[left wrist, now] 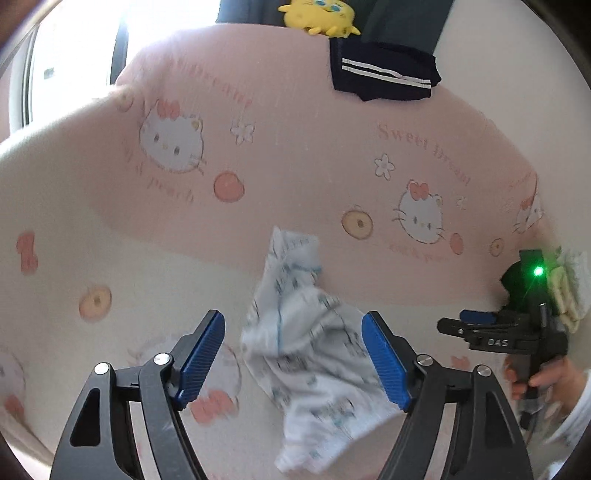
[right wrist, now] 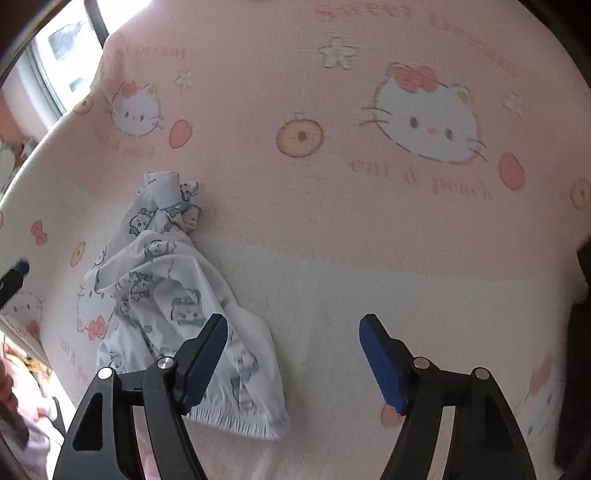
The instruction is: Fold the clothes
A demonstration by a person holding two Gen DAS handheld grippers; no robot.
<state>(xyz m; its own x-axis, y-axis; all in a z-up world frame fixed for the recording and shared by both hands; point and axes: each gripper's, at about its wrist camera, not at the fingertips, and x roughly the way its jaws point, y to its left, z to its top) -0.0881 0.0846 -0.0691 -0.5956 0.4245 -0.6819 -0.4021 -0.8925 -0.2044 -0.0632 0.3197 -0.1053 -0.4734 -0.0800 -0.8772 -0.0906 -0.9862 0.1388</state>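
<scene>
A crumpled pair of white shorts (left wrist: 314, 354) with a pale blue cartoon print lies on a bed covered by a pink and cream cat-and-peach sheet (left wrist: 314, 155). In the right wrist view the elastic waistband is the near, lower end and the legs are bunched into a twist at the far end, toward the pink part of the sheet.

The left claw (left wrist: 293, 354) is released, its 2 blue-padded fingers (left wrist: 201, 356) spread wide. It hangs over the shorts, which show through the gap between the fingers; the cloth runs from beyond the fingertips down past the right-hand pad, and nothing is pinched. Whether the pads touch the fabric cannot be told.

The right claw (right wrist: 293, 356) is also released, fingers wide apart. The shorts lie to its left: the left-hand finger overlaps the waistband end in the picture, while the gap between the fingers shows only bare cream sheet. In the left wrist view this right claw (left wrist: 469, 323) sits well to the right of the shorts, held by a hand (left wrist: 535, 380), with a green light on its body.

At the far edge of the bed lies a folded navy garment (left wrist: 384, 74) with 2 white stripes, and just behind it a yellow plush toy (left wrist: 319, 16).
</scene>
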